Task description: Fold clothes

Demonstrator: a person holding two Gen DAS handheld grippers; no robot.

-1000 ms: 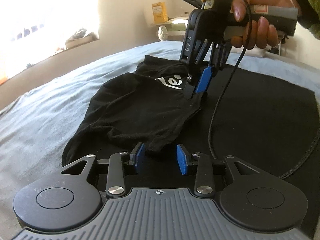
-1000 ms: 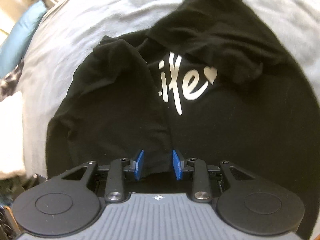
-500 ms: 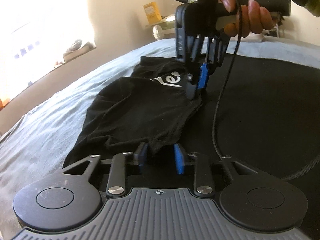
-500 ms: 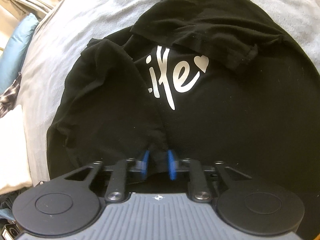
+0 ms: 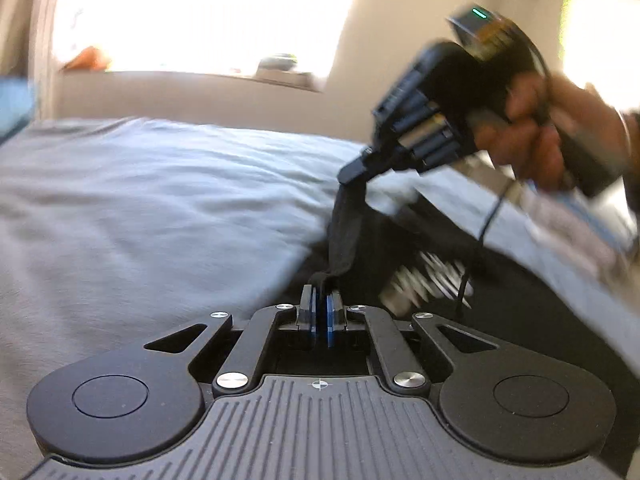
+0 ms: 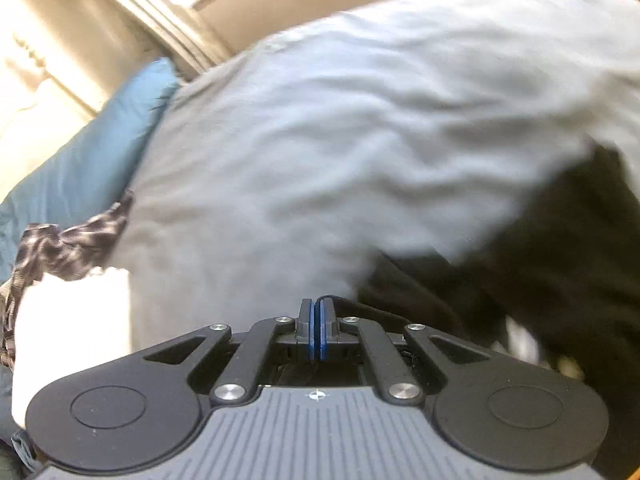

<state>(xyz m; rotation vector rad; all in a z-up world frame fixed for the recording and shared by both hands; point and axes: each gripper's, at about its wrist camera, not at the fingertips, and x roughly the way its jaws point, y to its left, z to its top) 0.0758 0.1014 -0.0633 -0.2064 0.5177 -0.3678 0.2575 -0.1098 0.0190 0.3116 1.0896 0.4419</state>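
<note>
Pale blue bedsheet fills both frames as left gripper and right gripper each pinch the black shirt, stretched mid-frame between them, apparently to carry a fold over

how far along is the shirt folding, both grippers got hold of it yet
Done: both have hold. The left gripper is shut on the black shirt, and the right gripper is shut on its edge too. In hand: a strip of the shirt is pulled taut and lifted between them above the grey bedsheet. Left: laying the fabric over and flattening it; no finished fold shows, and the frames are blurred.
</note>
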